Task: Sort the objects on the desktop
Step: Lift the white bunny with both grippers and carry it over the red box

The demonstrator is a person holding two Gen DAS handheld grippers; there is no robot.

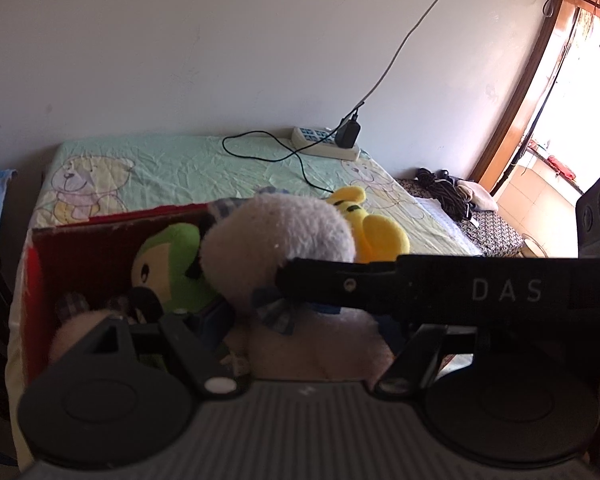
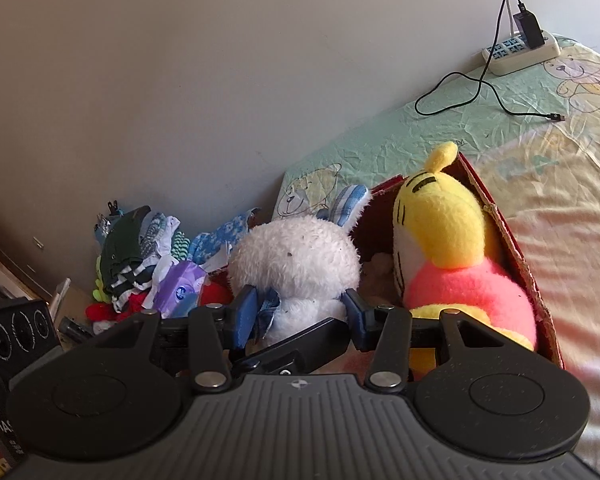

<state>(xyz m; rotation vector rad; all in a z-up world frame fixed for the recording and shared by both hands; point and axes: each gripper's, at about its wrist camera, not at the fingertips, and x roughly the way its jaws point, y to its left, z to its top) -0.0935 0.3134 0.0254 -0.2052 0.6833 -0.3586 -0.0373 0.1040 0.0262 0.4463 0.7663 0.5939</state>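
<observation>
White plush rabbit clamped in our right hand-held gripper; left hand-held gripper also clamped. We risk snagging red box.

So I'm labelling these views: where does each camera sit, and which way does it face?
Left wrist: on the left hand-held gripper, facing the white plush, red box and wall; the right hand-held gripper crosses it.
Right wrist: on the right hand-held gripper, clamping that plush beside the yellow plush.
Shared: plush, box, power strip.

Plush toys in box — on bed.
</observation>
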